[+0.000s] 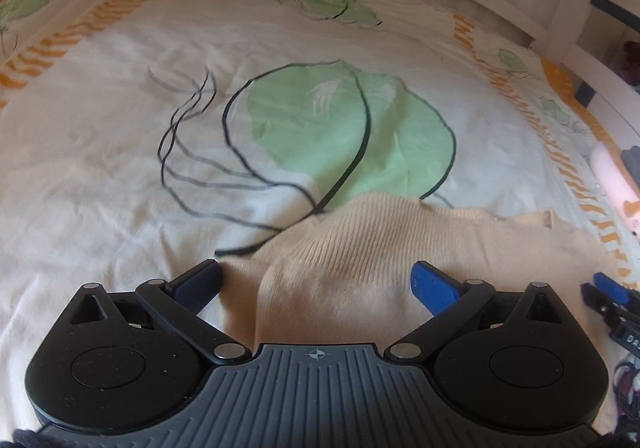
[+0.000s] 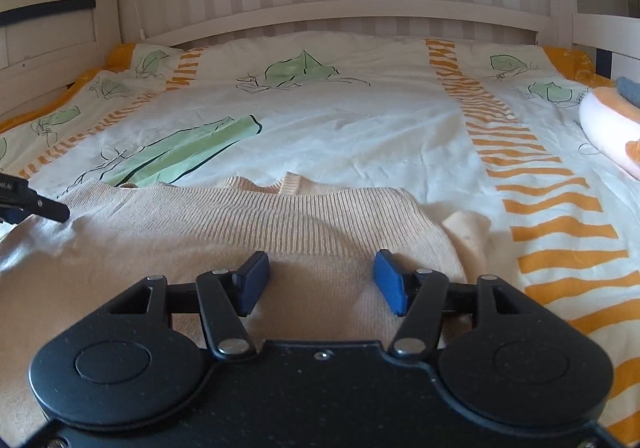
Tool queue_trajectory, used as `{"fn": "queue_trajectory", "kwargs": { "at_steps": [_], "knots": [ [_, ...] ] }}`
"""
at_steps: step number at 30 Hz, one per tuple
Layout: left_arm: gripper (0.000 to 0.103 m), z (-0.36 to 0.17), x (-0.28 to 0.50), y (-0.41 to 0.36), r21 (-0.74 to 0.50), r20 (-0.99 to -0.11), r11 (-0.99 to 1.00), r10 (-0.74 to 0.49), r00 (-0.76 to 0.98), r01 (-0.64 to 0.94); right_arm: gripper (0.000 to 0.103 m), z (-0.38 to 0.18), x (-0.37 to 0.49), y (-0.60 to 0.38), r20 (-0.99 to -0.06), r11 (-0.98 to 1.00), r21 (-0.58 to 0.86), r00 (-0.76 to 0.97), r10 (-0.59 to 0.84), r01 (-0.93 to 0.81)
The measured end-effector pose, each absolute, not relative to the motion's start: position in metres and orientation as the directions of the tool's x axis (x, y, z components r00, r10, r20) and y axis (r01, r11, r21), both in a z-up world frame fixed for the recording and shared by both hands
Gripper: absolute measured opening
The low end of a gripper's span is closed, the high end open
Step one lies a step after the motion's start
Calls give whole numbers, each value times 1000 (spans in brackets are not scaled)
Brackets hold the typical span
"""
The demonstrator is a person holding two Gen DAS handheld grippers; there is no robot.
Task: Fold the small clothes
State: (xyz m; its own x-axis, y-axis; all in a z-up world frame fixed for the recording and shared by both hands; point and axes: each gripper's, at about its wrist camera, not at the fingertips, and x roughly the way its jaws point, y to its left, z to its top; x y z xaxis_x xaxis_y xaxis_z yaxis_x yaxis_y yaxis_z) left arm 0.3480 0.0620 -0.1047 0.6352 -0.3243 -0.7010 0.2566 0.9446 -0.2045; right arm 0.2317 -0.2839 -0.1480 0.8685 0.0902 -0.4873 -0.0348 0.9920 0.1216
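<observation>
- With the beige ribbed knit sweater (image 2: 224, 248) flat under both claws, my right gripper (image 2: 320, 280) hangs spread, empty.
- Left gripper (image 1: 316, 284) spread wide, straddling its edge for a fold pinch.

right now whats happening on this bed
A person holds two grippers over a beige knit sweater lying on a leaf-print bedspread. The left gripper is open above one edge of the sweater; the right gripper is open over the ribbed hem. Neither pinches the fabric yet, so the fold has not started.
</observation>
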Motion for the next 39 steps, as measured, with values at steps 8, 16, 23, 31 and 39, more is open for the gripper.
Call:
{"fn": "queue_trajectory", "kwargs": {
  "at_steps": [8, 16, 23, 31, 39],
  "knots": [
    [67, -99, 352, 30, -111, -695, 932, -322, 643, 346, 63, -151, 233, -279, -482, 995, 96, 873, 70, -26],
    [51, -90, 326, 5, 9, -637, 891, -345, 689, 454, 63, -152, 235, -279, -482, 995, 93, 873, 67, -24],
    [56, -104, 343, 29, -48, -692, 952, -250, 677, 303, 63, -153, 234, -279, -482, 996, 89, 874, 63, -22],
    [51, -105, 275, -3, 59, -606, 791, -456, 652, 609, 63, -154, 236, -276, -486, 997, 69, 873, 48, -16],
    [51, -98, 290, 18, 32, -622, 893, -333, 709, 448, 63, -153, 236, -277, -485, 997, 75, 873, 51, -16]
  ]
}}
